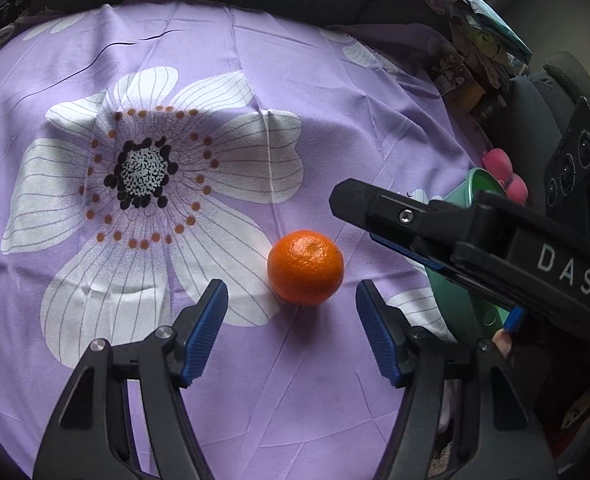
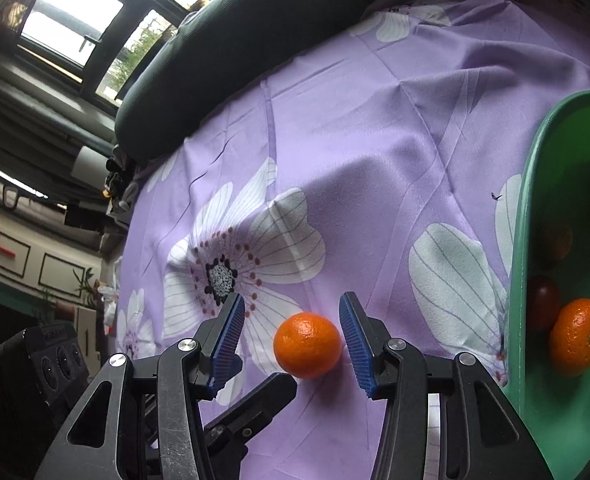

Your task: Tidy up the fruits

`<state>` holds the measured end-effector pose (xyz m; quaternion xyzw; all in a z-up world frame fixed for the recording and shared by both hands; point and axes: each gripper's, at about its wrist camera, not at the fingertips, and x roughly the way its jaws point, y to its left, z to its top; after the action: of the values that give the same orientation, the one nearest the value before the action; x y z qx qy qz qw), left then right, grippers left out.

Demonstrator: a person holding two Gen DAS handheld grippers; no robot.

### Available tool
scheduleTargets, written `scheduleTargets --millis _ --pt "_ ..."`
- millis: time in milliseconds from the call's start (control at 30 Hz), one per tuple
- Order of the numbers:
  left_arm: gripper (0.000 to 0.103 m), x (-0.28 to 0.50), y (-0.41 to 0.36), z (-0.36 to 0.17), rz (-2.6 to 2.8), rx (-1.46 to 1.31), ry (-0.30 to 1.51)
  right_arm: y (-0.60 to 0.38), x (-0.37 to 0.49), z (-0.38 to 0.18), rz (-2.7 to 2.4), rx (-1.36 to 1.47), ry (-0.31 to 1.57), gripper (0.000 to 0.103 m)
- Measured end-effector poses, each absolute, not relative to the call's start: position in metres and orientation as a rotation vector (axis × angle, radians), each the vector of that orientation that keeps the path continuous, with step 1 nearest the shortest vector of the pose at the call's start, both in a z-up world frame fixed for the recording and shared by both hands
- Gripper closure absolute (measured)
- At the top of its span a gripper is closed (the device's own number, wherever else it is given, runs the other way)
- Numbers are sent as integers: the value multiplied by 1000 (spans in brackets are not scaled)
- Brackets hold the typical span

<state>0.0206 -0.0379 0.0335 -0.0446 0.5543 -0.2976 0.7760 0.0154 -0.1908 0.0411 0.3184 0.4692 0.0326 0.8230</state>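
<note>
Pickup step, I'd say. The orange (image 2: 307,345) sits on the purple cloth (image 2: 375,140), just left of the green bowl (image 2: 515,320). Right gripper (image 2: 291,344) straddles it, jaws apart, not touching. Left gripper (image 1: 291,332) hangs just short of it, jaws apart too. Next up: close the right one gently, then carry it over the bowl's rim.

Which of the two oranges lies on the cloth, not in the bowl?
The orange between the open right gripper fingers lies on the purple cloth. The other orange is inside the green bowl.
</note>
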Motion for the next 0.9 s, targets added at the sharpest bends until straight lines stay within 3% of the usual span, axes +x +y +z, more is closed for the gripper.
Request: scheduleTargets --millis 300,500,633,767,833,900 --pt "48 25 -44 16 -648 -89 1262 -182 22 27 63 652 1092 53" --pt "65 27 -46 13 -701 -136 1255 -177 31 10 92 672 1158 53" --pt "73 24 -44 24 -699 -147 1192 -172 27 12 74 636 1141 54" --pt "75 7 -51 53 -716 -69 1035 -173 13 38 56 600 1043 56" --pt "81 -5 -56 68 -762 -56 961 -177 1 54 52 594 981 67" --pt "81 -17 -61 82 -797 -48 891 -184 -14 71 27 580 907 67"
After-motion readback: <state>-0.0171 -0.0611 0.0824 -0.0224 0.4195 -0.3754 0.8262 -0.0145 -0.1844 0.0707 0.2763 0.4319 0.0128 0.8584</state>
